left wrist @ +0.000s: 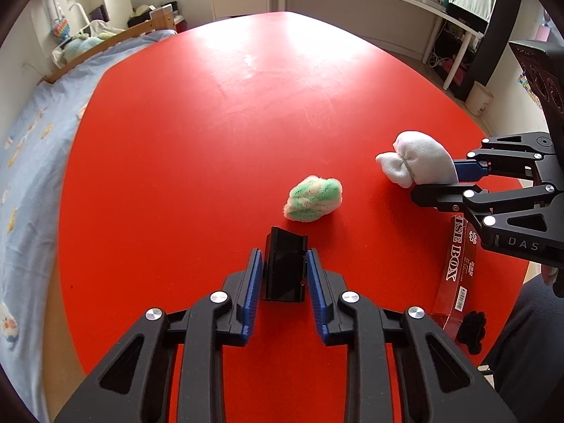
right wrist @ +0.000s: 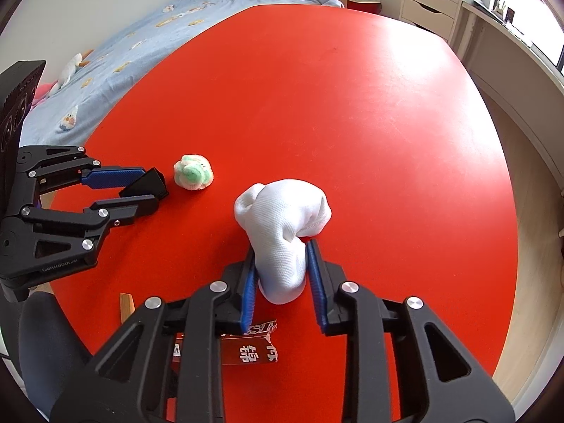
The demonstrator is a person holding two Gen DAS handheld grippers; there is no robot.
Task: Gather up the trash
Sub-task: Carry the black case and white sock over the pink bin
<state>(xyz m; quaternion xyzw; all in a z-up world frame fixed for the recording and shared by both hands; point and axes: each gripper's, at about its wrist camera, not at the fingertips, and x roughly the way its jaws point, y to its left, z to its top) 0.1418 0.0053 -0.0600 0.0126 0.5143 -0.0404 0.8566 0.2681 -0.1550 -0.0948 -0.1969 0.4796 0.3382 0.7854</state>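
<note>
Trash lay scattered over the red table point(left wrist: 218, 112): a black plastic block point(left wrist: 284, 268), a white rolled sock point(right wrist: 285, 232), and a green-and-white fluffy ball point(left wrist: 313, 199) sitting loose between them, near the table's front edge. The left gripper point(left wrist: 284, 275) had its blue pads point(left wrist: 254, 282) pressed against both sides of the block, jaws closed on it. The right gripper point(right wrist: 280, 275) had the sock's lower end between its jaws, pads touching the cloth on each side, so it looked clamped as well. A red printed package point(left wrist: 454, 271) lay under the right gripper at the table's edge. To my eye, both grips wanted holding firm while lifting straight up, since the soft sock could slip and the fluffy ball sat close enough to be knocked.
</note>
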